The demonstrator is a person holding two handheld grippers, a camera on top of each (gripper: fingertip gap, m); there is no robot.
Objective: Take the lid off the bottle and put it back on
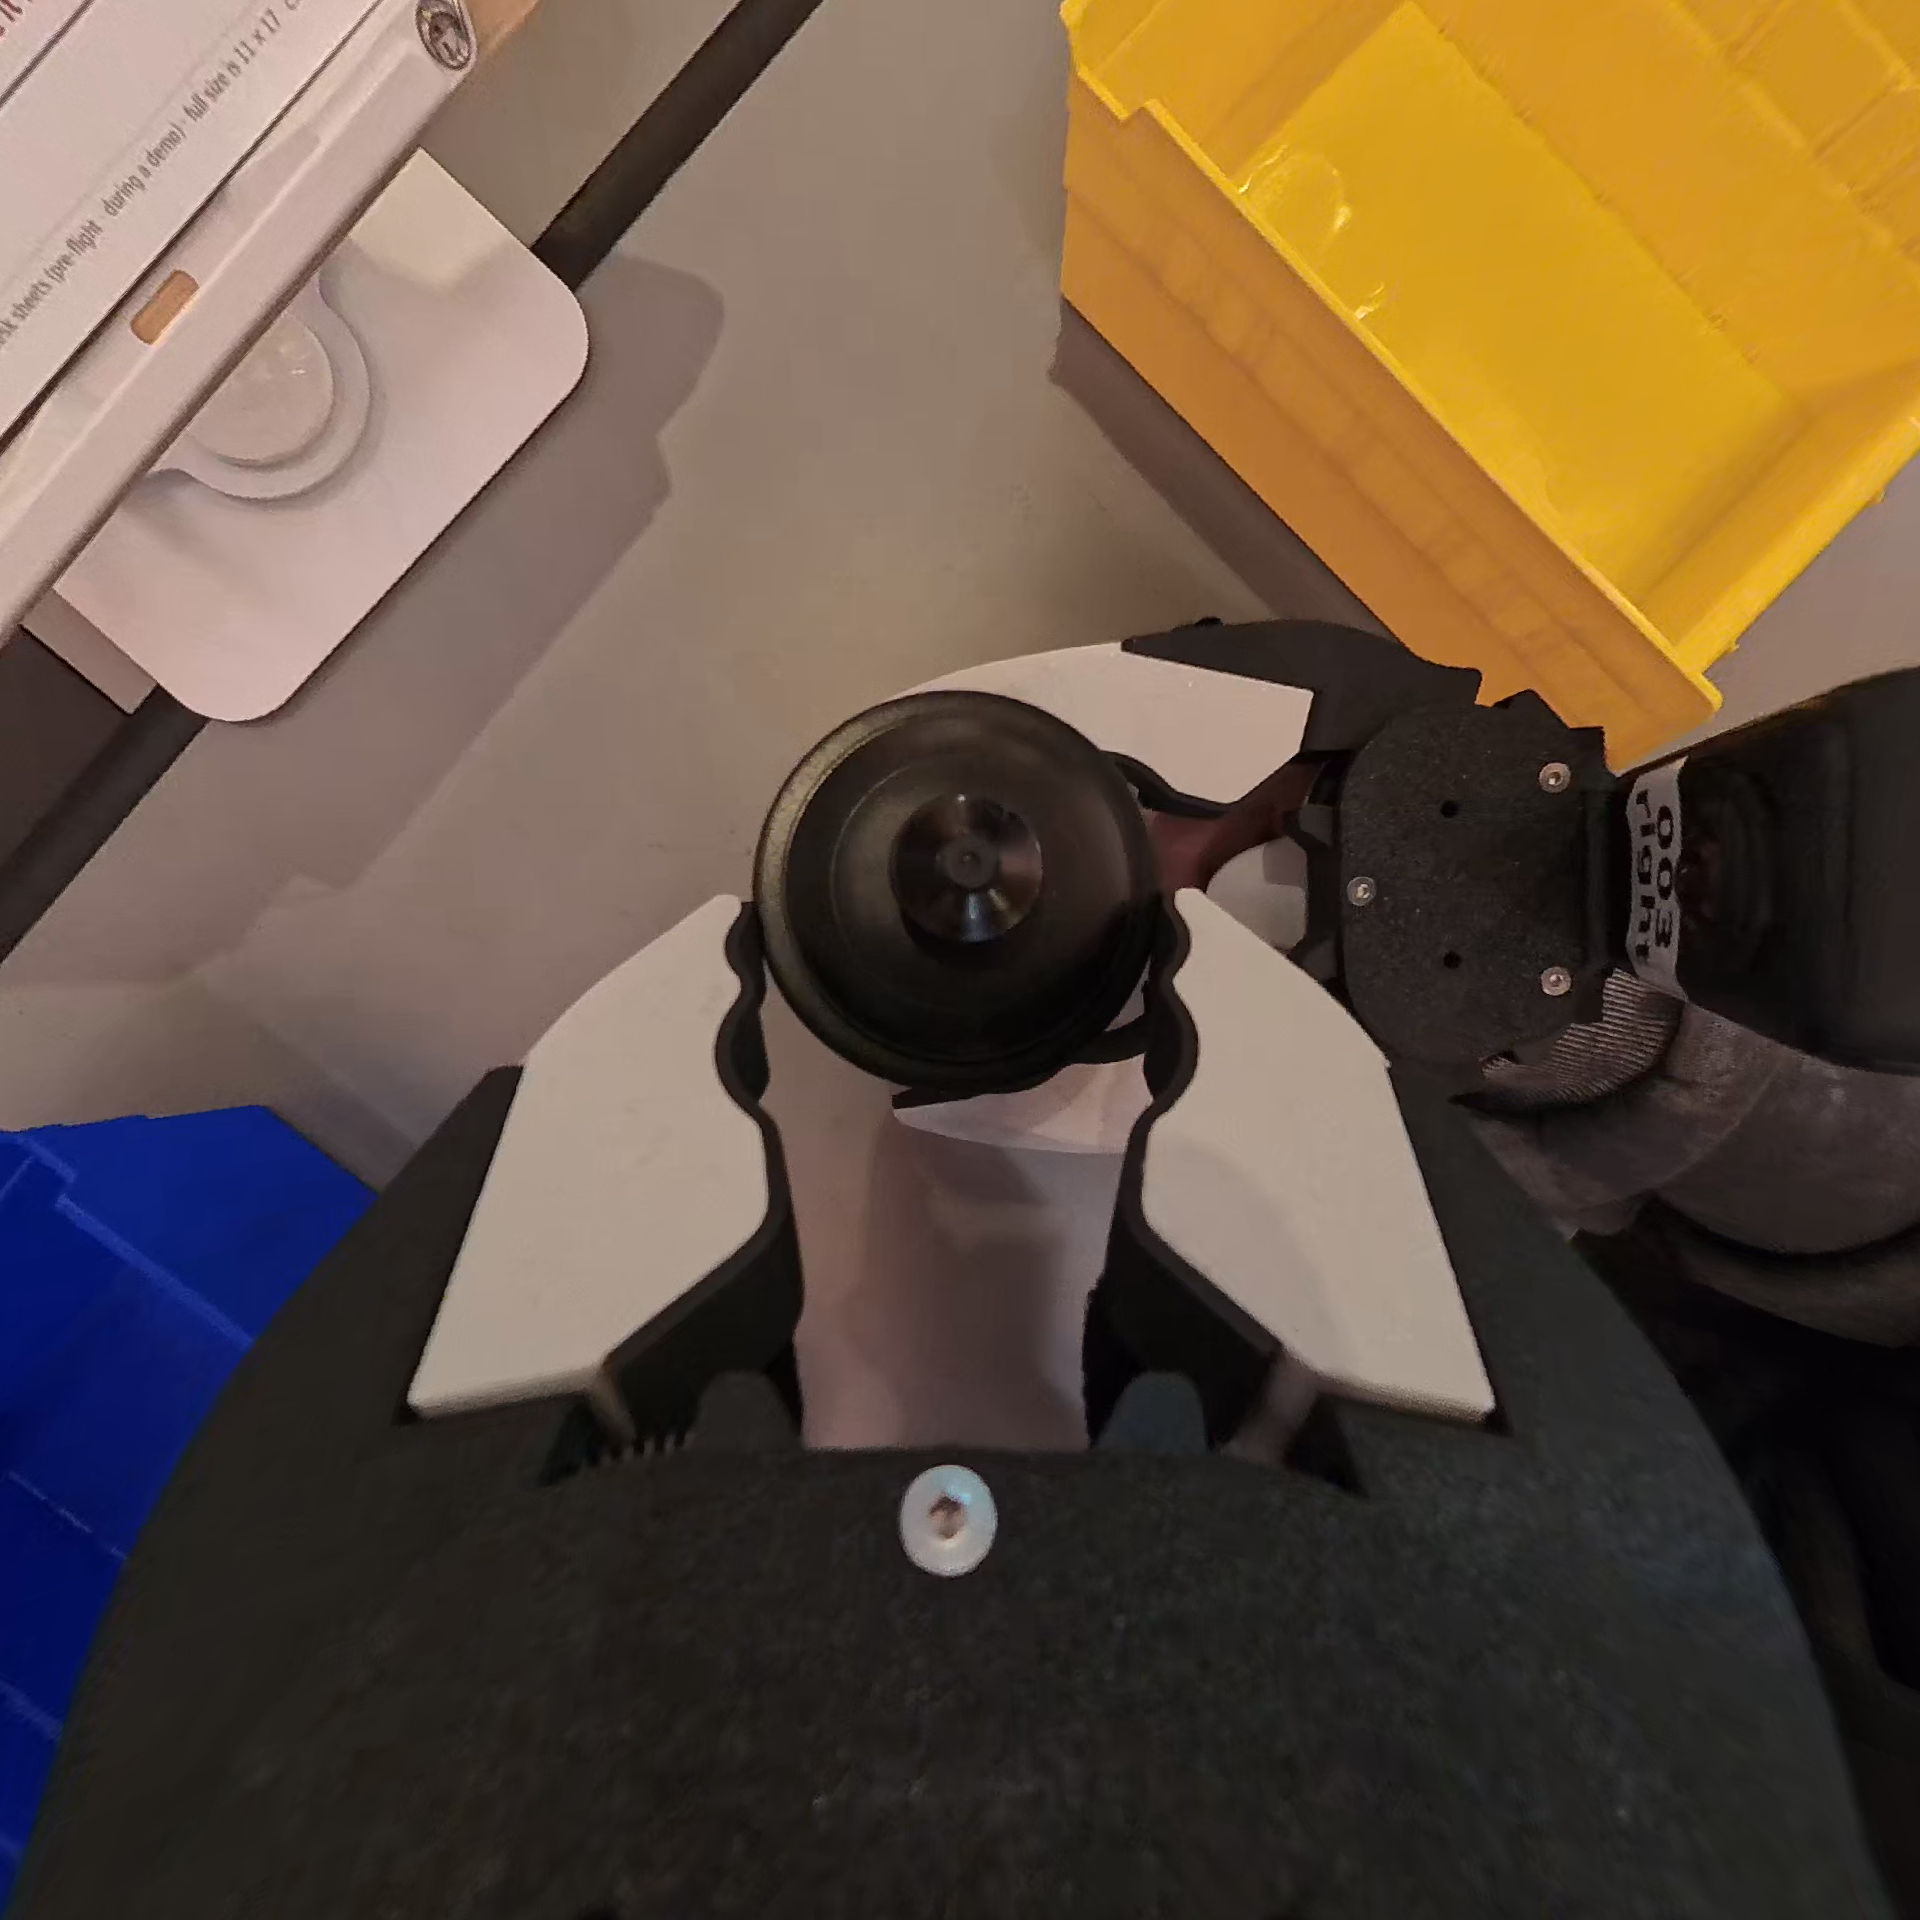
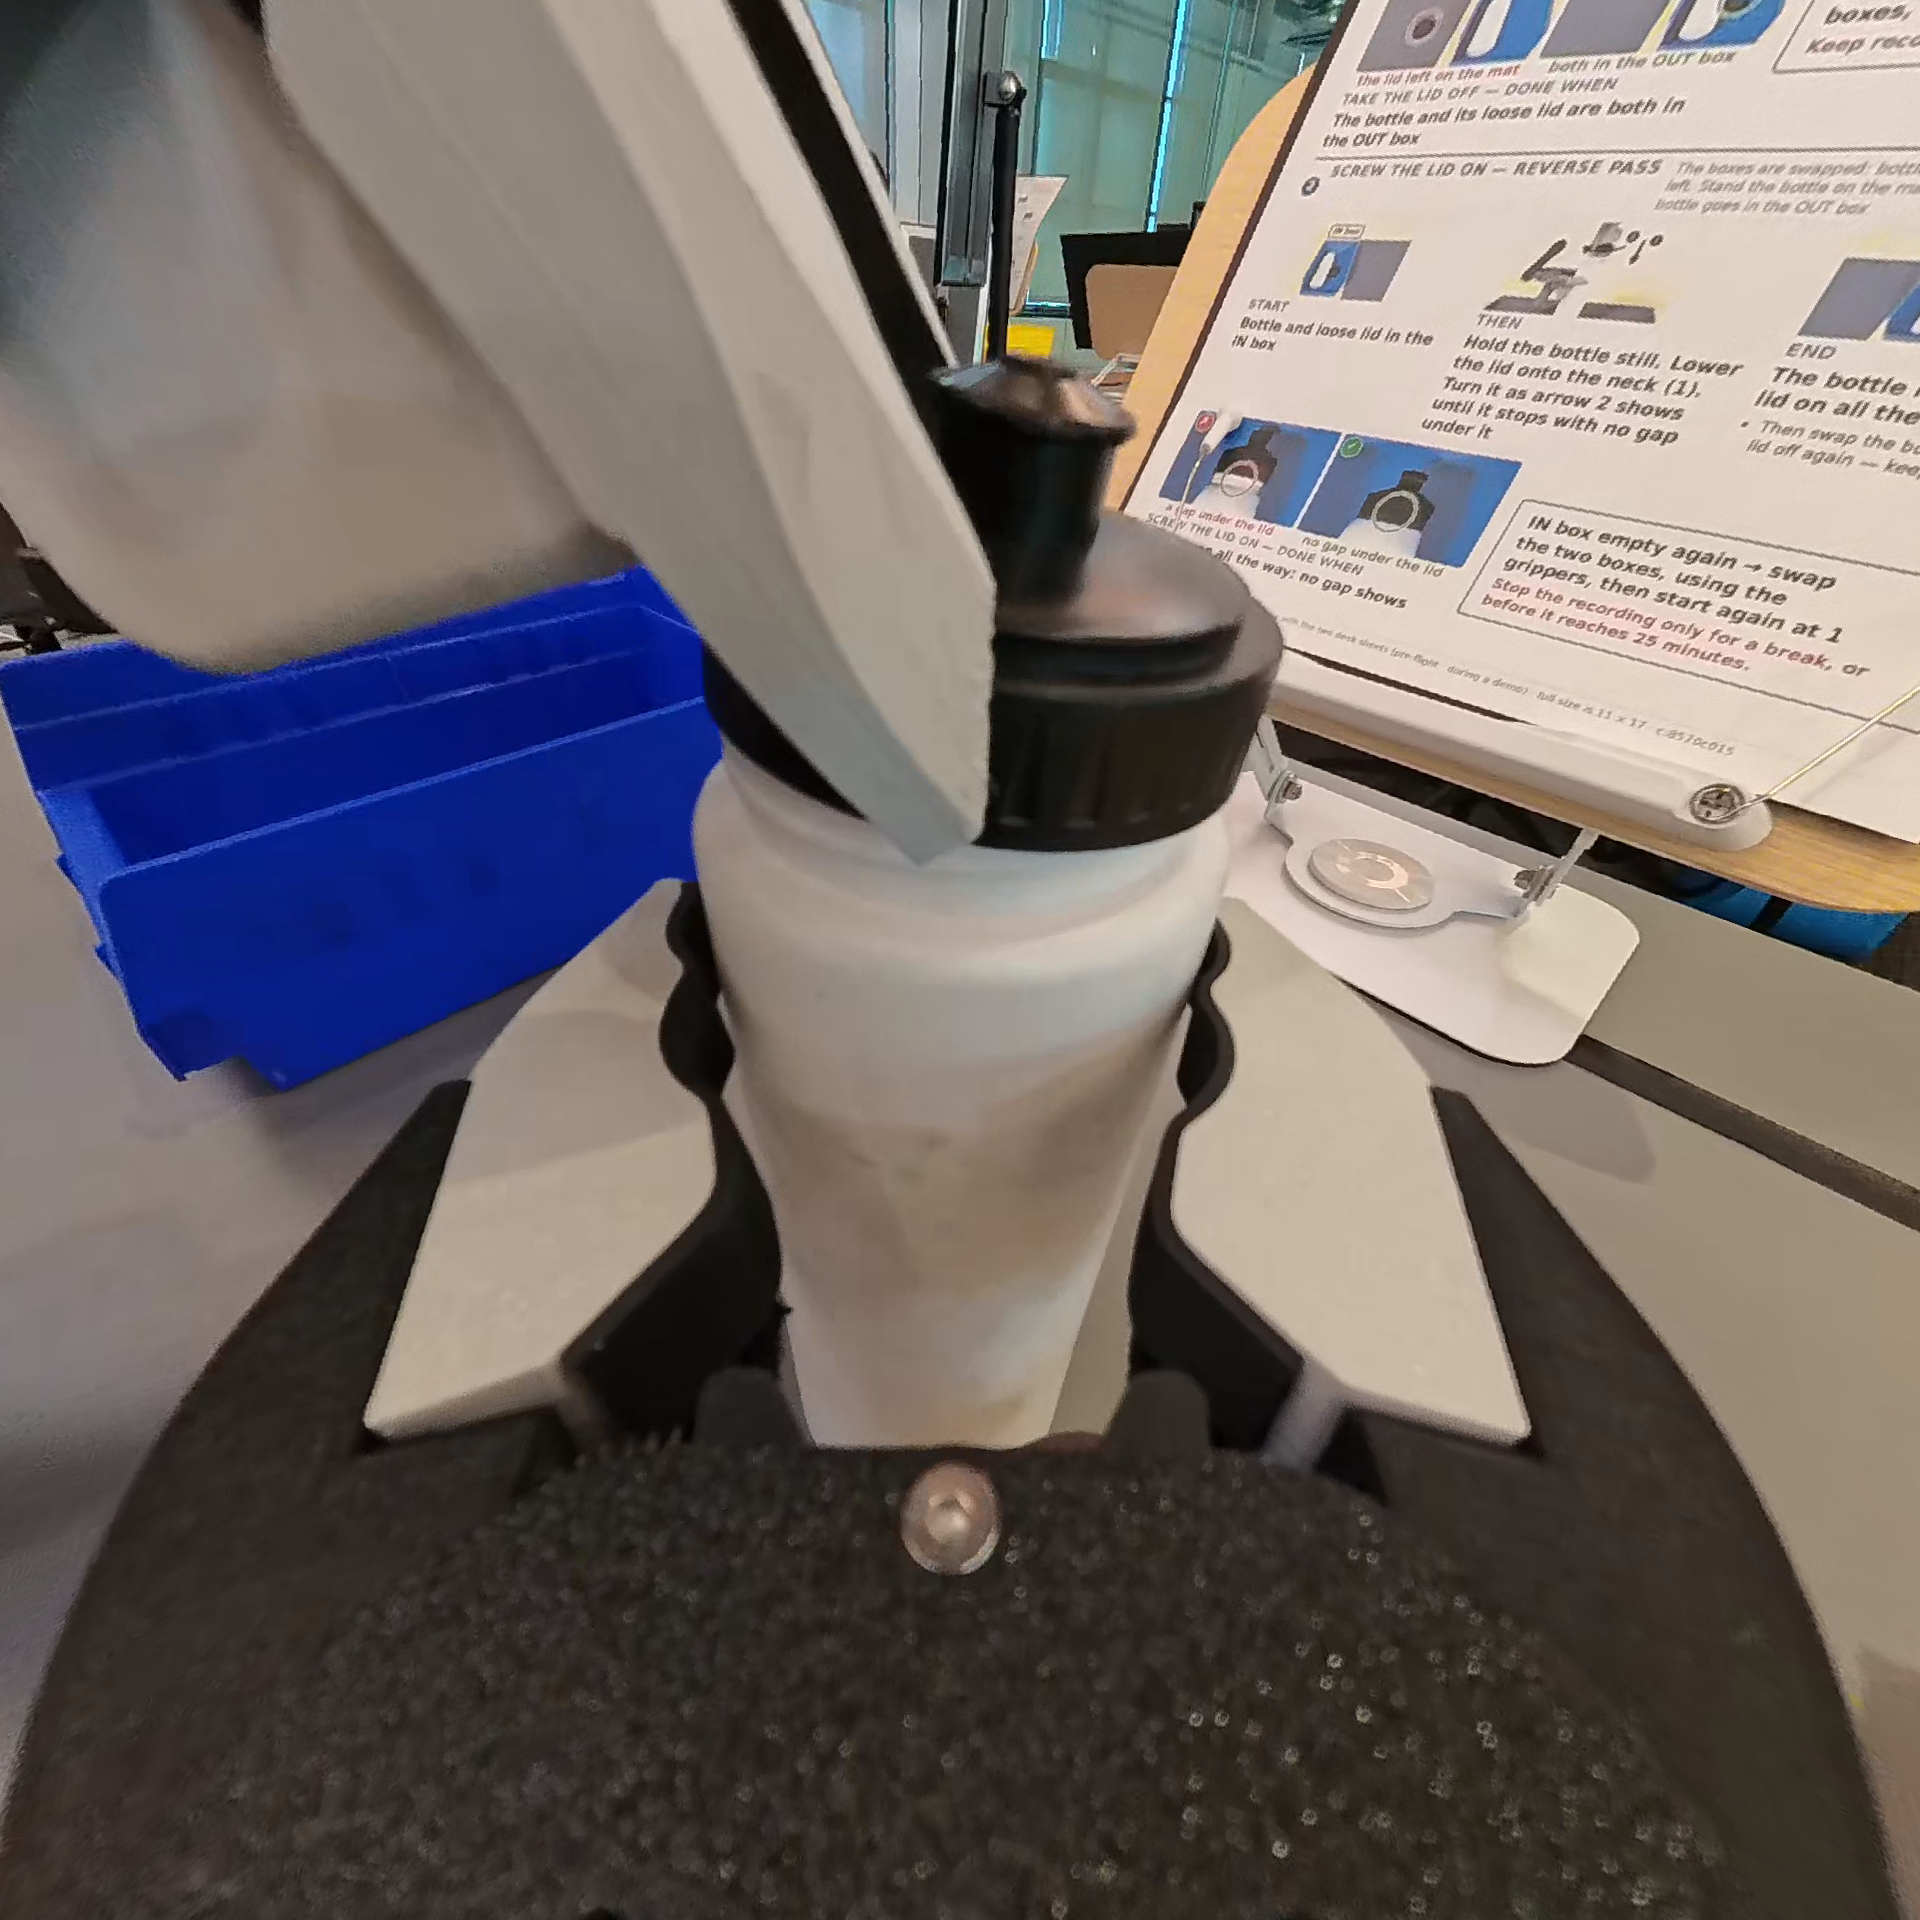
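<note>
Black ribbed plastic, the round screw lid [image 1: 956,883] with its pull spout sits on the neck of the white plastic bottle [image 2: 956,1091], which stands upright on the grey bench [image 1: 852,416]. The left gripper [image 1: 961,961] comes from above, and its grey fingers [image 1: 623,1132] are closed on the rim of the lid, one on each side. The right gripper [image 2: 951,1029] comes from the side, and its fingers [image 2: 561,1195] grip the white body of the bottle below the shoulder. A yellow plastic bin [image 1: 1507,343] stands just behind the bottle, a blue plastic bin [image 2: 364,821] near it on the other side. A white stand holding a printed sheet [image 2: 1621,416] is on the bench, well apart from the bottle.
</note>
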